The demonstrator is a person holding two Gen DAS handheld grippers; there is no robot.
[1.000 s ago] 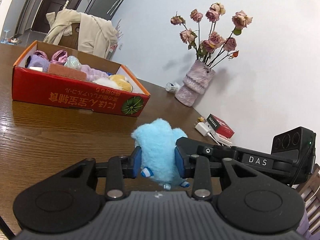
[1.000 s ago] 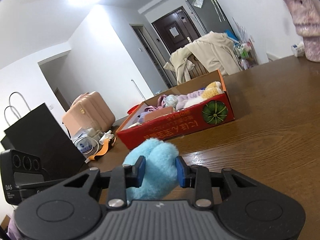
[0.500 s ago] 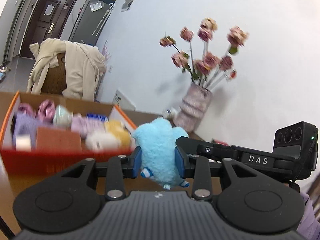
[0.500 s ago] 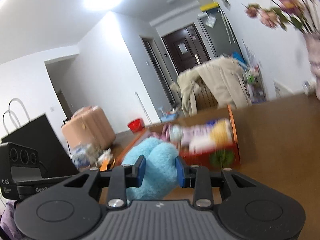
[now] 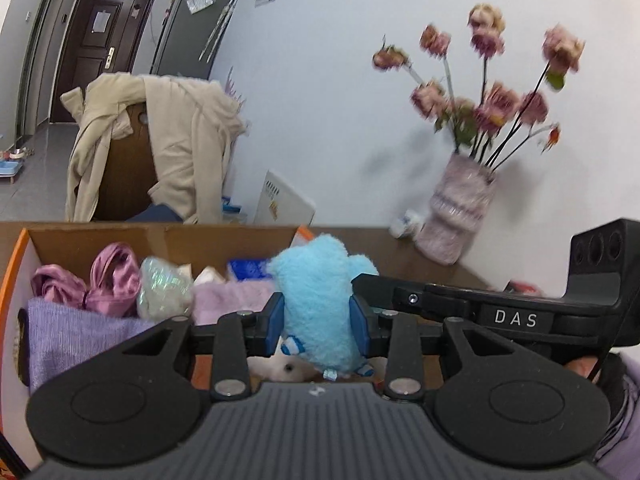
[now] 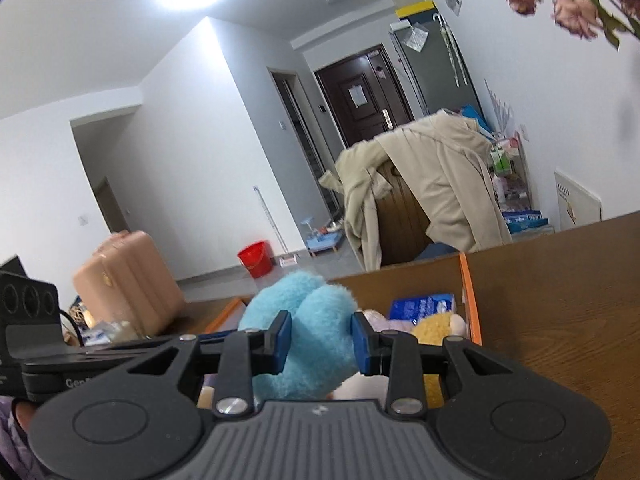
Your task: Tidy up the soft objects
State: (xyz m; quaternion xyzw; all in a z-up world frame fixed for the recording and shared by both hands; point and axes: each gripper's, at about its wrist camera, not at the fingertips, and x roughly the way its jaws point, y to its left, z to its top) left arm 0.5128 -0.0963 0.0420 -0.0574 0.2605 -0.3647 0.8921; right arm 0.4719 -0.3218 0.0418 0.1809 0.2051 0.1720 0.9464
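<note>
A fluffy light-blue plush toy (image 5: 320,300) is clamped by both grippers at once. My left gripper (image 5: 318,322) is shut on one side of it and my right gripper (image 6: 322,340) is shut on the other (image 6: 308,332). The toy hangs over the open cardboard box (image 5: 160,236), whose orange rim (image 6: 468,296) shows in the right wrist view. In the box lie a pink satin piece (image 5: 108,276), a lilac knit (image 5: 76,332), an iridescent pouch (image 5: 164,288), a pale pink plush (image 5: 232,296), a yellow plush (image 6: 436,328) and a blue packet (image 6: 424,304).
A pink vase with dried roses (image 5: 460,216) stands at the table's far right by the wall. A chair draped with a beige coat (image 5: 160,148) stands behind the box. The brown table (image 6: 560,300) extends right of the box. A pink suitcase (image 6: 128,280) is on the floor.
Both grippers have carried the blue toy up off the table and forward to above the box. The box has gone from far ahead to directly under the toy.
</note>
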